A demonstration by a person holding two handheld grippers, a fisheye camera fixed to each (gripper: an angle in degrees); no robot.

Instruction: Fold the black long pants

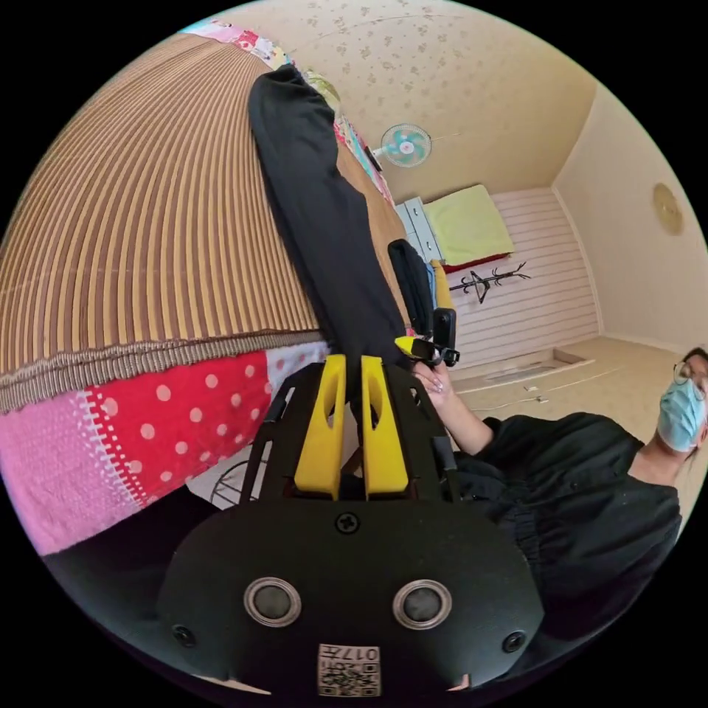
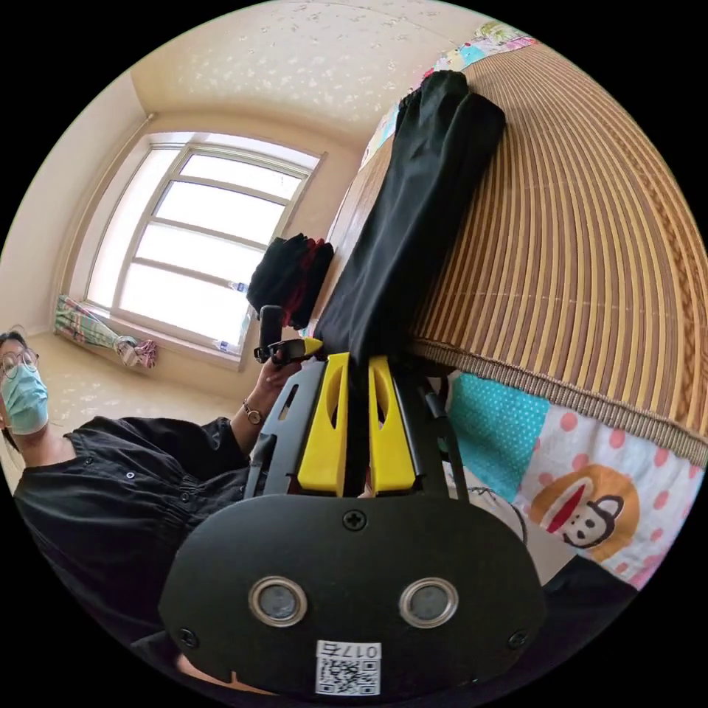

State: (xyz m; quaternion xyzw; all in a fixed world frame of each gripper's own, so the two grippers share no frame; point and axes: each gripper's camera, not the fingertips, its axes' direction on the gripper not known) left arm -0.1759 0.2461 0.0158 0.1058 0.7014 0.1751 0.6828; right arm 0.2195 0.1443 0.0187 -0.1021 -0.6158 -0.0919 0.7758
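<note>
- The black long pants [image 1: 324, 221] lie in a narrow strip across the striped bamboo mat [image 1: 147, 221] on the bed, their near end hanging past the mat's edge.
- At that edge, the left hand-held gripper [image 1: 352, 363] has its yellow jaws pressed onto the black cloth.
- The right hand-held gripper [image 2: 358, 361] pinches the same end likewise.
- Below the mat's edge, a polka-dot quilt [image 1: 177, 420] shows.
- A person in black [image 2: 110, 472] stands beside the bed.
</note>
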